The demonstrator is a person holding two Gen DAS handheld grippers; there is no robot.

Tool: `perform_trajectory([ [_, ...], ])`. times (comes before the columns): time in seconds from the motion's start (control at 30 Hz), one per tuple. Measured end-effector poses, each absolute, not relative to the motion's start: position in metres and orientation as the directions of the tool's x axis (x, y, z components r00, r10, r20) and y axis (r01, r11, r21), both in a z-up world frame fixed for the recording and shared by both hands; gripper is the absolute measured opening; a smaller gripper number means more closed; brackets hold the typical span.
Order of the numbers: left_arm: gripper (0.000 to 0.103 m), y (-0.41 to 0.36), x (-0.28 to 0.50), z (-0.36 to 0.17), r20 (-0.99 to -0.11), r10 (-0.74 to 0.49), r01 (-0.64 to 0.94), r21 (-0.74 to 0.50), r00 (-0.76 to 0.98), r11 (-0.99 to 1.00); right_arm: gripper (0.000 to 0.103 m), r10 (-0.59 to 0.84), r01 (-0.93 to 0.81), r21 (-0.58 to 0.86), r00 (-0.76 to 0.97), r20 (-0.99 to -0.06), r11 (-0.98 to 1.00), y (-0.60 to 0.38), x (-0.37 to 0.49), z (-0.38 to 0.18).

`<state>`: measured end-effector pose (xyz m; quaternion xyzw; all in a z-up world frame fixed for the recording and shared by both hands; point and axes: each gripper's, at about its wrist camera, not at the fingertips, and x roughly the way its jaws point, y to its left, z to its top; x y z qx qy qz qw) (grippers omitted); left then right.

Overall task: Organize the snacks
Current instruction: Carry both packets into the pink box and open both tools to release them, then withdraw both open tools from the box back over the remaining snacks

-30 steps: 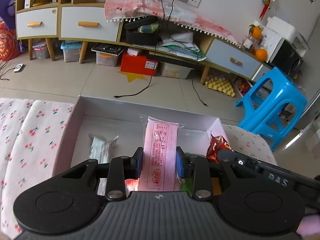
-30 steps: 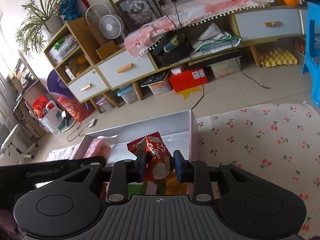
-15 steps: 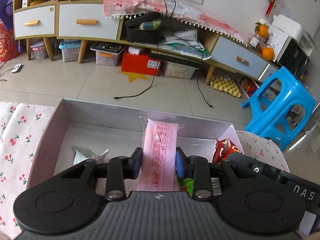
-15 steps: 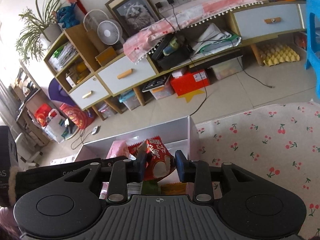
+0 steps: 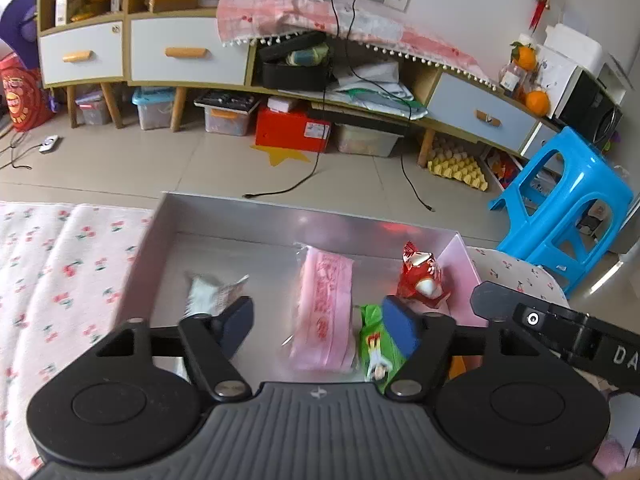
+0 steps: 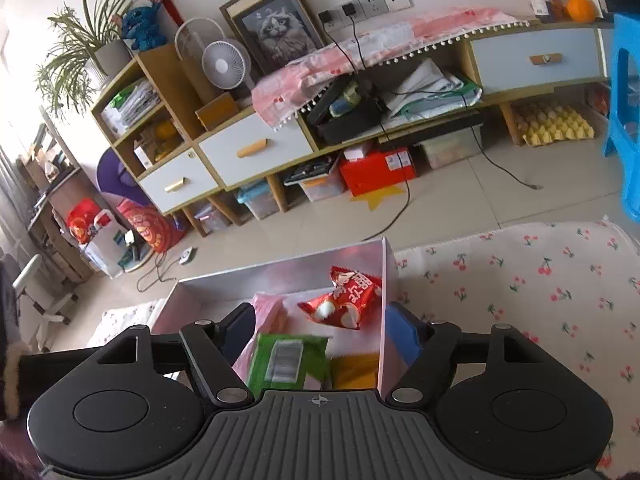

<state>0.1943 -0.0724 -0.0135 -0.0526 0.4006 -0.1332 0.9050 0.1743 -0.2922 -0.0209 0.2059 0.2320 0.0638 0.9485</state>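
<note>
- Pink snack packet [image 5: 325,312] lies flat on the floor of the grey box [image 5: 280,216], in the gap between the left gripper [image 5: 318,322]'s parted fingers, touching neither pad.
- Left gripper's jaws have just been opening; they stand wide and hold nothing.
- Red snack packet [image 6: 346,298] rests in the box against its right wall, ahead of the right gripper [image 6: 320,328].
- Right gripper's jaws have likewise just been opening and grip nothing; they straddle the box's right wall.
- Green packet [image 6: 288,360] and an orange one [image 6: 354,370] lie nearer the camera; a silver packet [image 5: 212,292] sits at the left.
- Box stands on a cherry-print cloth [image 6: 520,280] covering the surface.
</note>
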Motion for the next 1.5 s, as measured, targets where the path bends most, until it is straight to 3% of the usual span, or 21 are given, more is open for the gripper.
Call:
perform_trajectory([
  [0.27, 0.090, -0.047, 0.154, 0.000, -0.709, -0.264, 0.174, -0.199, 0.654, 0.964, 0.093, 0.192, 0.024, 0.418, 0.863, -0.467, 0.908, -0.280, 0.137, -0.002],
  [0.6, 0.102, -0.013, 0.111, 0.013, -0.746, -0.147, 0.093, -0.115, 0.650, 0.989, 0.095, 0.126, 0.034, 0.264, 0.815, -0.565, 0.964, -0.226, 0.084, 0.000],
  [0.93, 0.102, 0.008, 0.081, -0.004, -0.759, -0.108, 0.100, -0.057, 0.642, 0.993, 0.099, 0.135, 0.013, 0.241, 0.799, -0.586, 0.970, -0.185, 0.058, -0.018],
  [1.3, 0.102, 0.013, 0.070, -0.030, -0.705, -0.155, 0.270, 0.053, 0.692, 0.961, 0.099, 0.099, 0.039, 0.214, 0.796, -0.598, 0.976, -0.180, 0.066, -0.043],
  [1.5, 0.089, 0.025, 0.065, -0.039, -0.706, -0.237, 0.322, -0.013, 0.667, 0.947, 0.099, 0.088, 0.090, 0.258, 0.793, -0.603, 0.962, -0.183, 0.073, -0.053],
])
